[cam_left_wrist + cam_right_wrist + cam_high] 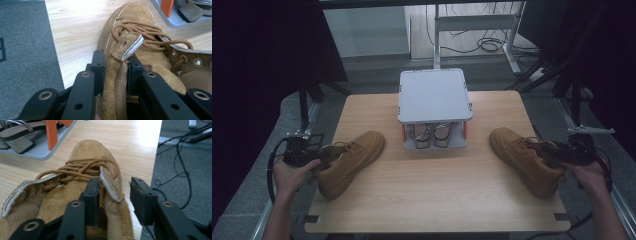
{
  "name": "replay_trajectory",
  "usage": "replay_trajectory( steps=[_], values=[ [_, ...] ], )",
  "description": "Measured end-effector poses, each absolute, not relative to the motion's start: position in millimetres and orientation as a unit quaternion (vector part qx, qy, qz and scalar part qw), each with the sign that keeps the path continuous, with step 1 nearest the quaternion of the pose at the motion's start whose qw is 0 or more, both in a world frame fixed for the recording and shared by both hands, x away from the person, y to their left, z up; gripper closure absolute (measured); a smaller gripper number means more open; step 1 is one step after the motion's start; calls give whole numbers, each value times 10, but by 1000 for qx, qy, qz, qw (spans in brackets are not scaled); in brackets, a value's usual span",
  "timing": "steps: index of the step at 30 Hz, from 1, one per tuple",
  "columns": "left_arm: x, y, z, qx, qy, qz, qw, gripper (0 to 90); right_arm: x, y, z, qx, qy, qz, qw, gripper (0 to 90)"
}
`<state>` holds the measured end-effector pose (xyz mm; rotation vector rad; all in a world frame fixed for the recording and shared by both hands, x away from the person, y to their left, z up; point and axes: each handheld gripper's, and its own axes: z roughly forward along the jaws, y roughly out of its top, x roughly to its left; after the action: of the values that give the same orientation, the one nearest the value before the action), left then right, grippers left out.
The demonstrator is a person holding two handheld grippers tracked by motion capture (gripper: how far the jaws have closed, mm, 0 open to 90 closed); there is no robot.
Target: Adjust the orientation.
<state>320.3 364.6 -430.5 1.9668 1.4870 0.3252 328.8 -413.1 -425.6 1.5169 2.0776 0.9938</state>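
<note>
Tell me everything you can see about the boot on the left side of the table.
The left boot is tan, suede-like, with brown laces threaded loosely through metal eyelets and a mesh-like lining inside. It lies on the wooden table, its toe pointing toward the grey shoe rack but apart from it. The left gripper is shut on its collar, with both jaws pressing the suede edge. Its tongue shows a pale raw edge.

floor: grey carpet (25, 50) | table: light wood (437, 190) | behind it: white metal frame (477, 22), black cables (489, 45) | sides: dark curtains (262, 50) | light: dim
</note>
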Motion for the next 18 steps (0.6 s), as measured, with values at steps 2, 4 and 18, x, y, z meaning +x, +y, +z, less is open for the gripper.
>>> replay_trajectory(
  steps=[2,4,18],
  values=[
    [3205,3644,-4304,749,567,123,321,722,3300,-4137,-4273,547,738,351,185,650],
    [3209,3643,-4301,750,565,124,322,698,3322,-4121,-4282,553,740,337,182,687],
    [3303,3523,-4379,760,571,125,285,771,3323,-4088,-4308,571,726,333,191,783]
  ],
)
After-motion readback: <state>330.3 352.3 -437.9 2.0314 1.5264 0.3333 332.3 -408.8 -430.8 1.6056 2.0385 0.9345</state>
